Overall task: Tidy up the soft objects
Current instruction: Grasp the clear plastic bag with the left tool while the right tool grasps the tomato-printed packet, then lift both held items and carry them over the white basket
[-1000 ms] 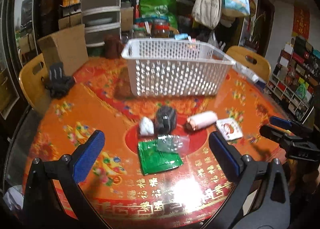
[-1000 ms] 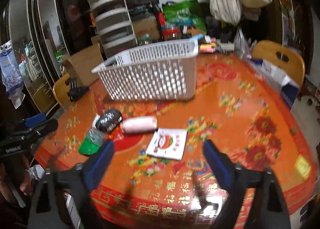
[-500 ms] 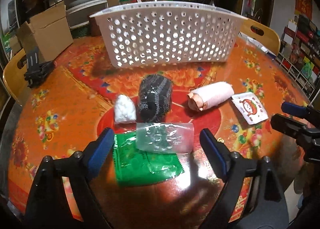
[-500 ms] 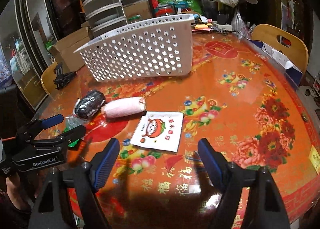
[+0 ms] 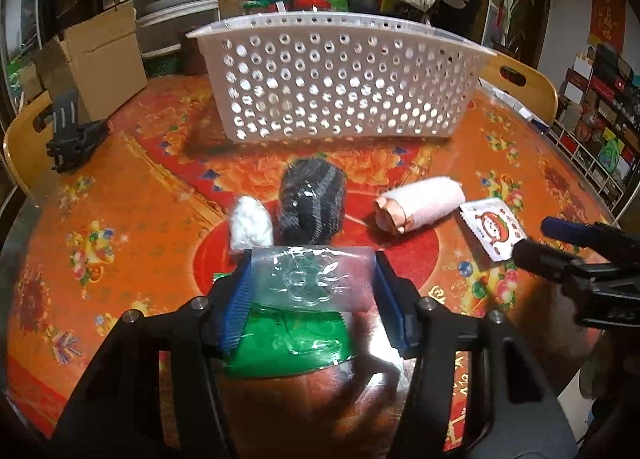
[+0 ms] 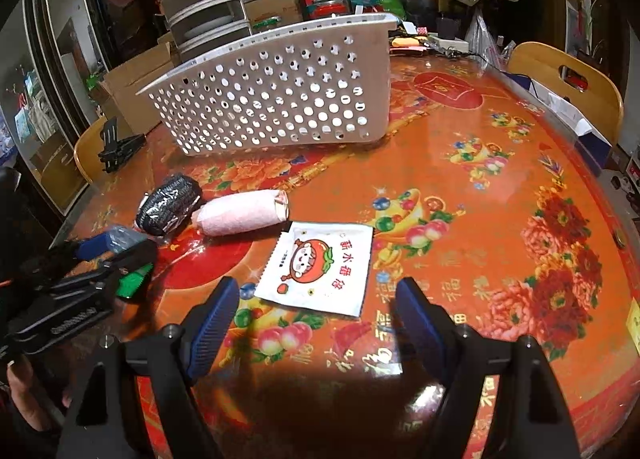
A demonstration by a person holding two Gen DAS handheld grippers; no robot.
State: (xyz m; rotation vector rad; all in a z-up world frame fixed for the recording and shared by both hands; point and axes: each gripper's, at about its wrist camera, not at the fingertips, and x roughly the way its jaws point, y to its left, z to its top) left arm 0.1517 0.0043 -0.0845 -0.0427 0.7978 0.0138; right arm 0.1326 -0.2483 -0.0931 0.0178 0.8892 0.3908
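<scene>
Left wrist: fingers point(image 5: 240, 301) clamping clear pouch point(image 5: 310, 279); right gripper point(image 6: 318, 319) fingers apart, near sachet point(image 6: 318, 269) edge.

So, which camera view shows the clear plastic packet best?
The left wrist view: the clear plastic packet sits between the left gripper pads, full face, over the green packet. The right wrist view shows only a crumpled corner beside that gripper.

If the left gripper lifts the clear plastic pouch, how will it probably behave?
The clear pouch looks thin and crinkled, so it will probably sag and buckle between the left gripper pads. Its glossy film may slip. It seems light, and may drag the green packet beneath it.
</scene>
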